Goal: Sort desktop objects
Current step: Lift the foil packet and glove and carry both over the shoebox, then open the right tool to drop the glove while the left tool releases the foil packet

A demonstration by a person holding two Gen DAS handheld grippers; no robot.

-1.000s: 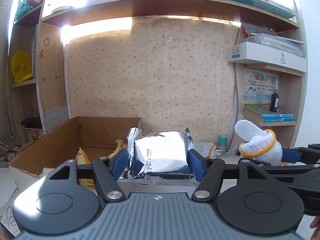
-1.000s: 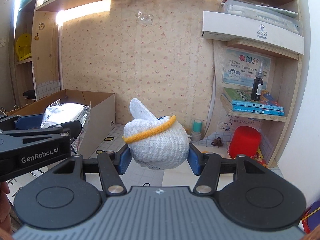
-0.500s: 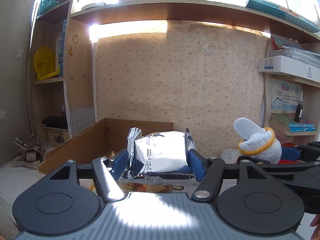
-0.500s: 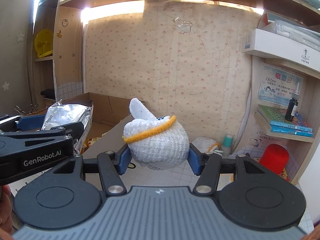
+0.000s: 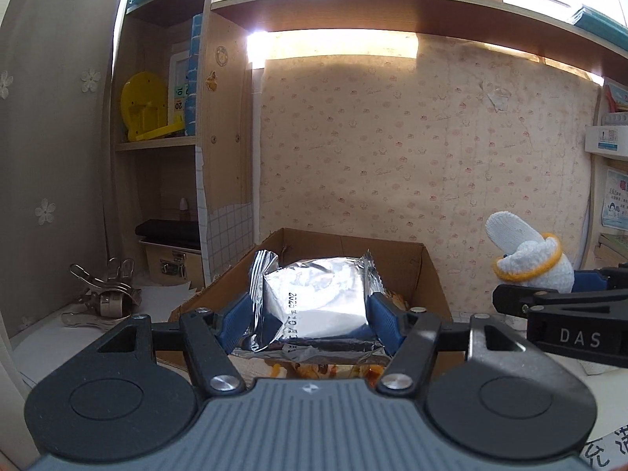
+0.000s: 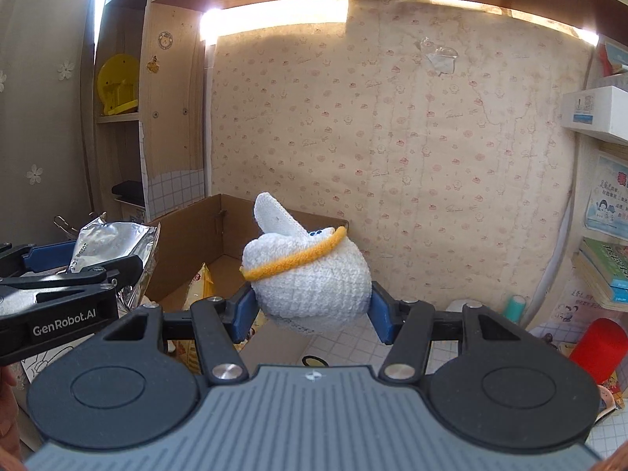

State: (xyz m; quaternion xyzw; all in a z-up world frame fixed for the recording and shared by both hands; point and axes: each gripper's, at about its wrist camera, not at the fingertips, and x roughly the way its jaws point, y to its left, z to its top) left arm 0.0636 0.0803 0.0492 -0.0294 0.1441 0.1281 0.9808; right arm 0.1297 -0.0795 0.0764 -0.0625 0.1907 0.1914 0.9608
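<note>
- Your left gripper has its jaws closed on a silver foil packet, held in the air in front of the open cardboard box. The grip is on the packet's puffed sides, so I'd judge it could slide out on the slick foil, or crumple if you squeeze harder.
- If you let go too early, the packet may catch the box's near rim and fall onto the desk.
- Your right gripper has its jaws clamped on a white crocheted toy, at 3 o'clock of the packet in the left view. The two grippers sit near each other, so they could knock together if both head for the box.
- The packet is shiny, wrinkled, crimped at both ends, with a printed date.
- The toy is round and soft, with a yellow band and one pointed flap sticking up.
</note>
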